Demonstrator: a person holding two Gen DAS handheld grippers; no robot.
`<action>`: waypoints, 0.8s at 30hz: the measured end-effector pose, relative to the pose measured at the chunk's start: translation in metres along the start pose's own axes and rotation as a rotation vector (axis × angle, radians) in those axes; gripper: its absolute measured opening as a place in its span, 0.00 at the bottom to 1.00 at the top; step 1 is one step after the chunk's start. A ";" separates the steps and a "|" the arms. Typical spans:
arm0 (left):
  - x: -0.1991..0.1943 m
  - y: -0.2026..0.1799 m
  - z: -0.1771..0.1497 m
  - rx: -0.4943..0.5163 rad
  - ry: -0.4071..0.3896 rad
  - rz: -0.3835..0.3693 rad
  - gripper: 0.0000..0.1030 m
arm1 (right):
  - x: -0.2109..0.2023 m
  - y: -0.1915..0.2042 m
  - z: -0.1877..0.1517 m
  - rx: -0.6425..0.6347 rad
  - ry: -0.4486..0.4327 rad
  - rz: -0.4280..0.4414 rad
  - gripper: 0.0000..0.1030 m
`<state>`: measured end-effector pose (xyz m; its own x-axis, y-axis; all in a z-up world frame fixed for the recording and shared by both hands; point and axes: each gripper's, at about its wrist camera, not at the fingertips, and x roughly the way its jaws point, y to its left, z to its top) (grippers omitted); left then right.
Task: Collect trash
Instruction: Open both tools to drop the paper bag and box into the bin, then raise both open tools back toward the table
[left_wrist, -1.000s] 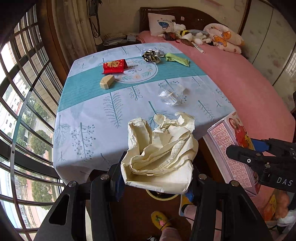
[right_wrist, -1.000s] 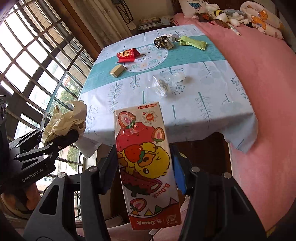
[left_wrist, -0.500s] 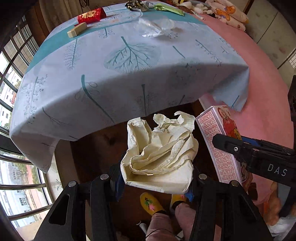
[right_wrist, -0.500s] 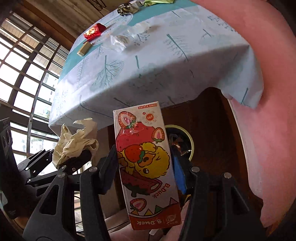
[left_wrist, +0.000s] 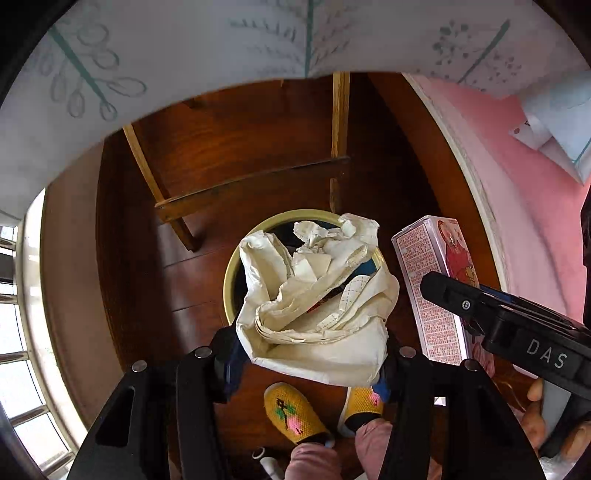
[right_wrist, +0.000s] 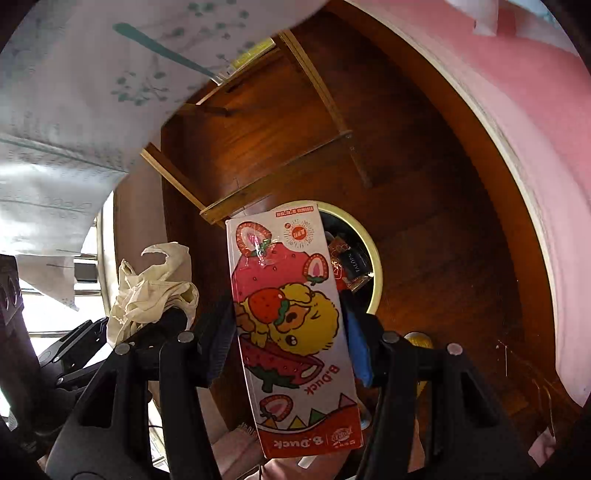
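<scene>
Seen from above, under the edge of a leaf-print tablecloth (left_wrist: 184, 48), a dark wood floor (left_wrist: 129, 258) fills the left side. At centre, the left gripper (left_wrist: 310, 354) points straight down over a round bin (left_wrist: 231, 280) with a pale yellow rim. Crumpled cream paper (left_wrist: 317, 295) sits between its jaws, which are opening; the pads still touch the paper's sides. The paper hangs directly above the bin's mouth. Below it are two yellow slippers (left_wrist: 291, 413). To the right, the right gripper (right_wrist: 288, 332) is clamped on a tall carton (right_wrist: 291, 325) printed with strawberries and a yellow duck, held upright just beside the paper and near the bin's right rim. Wrappers (right_wrist: 351, 266) lie inside the bin. At far right is pink bedding (left_wrist: 535, 221).
</scene>
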<state>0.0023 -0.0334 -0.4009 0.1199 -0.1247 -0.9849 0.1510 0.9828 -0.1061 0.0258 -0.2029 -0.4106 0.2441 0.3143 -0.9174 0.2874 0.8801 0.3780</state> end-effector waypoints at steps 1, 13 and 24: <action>0.009 0.001 0.000 0.006 0.006 -0.003 0.56 | 0.009 -0.004 0.000 0.001 0.002 -0.003 0.50; 0.023 0.031 -0.003 -0.020 -0.013 0.061 0.83 | 0.060 -0.009 0.004 0.014 0.038 -0.020 0.50; -0.033 0.061 0.005 -0.102 -0.066 0.104 0.83 | 0.050 0.025 0.016 -0.026 0.072 -0.029 0.64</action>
<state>0.0119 0.0297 -0.3738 0.1944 -0.0264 -0.9806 0.0344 0.9992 -0.0201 0.0602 -0.1705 -0.4449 0.1688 0.3120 -0.9350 0.2695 0.8978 0.3482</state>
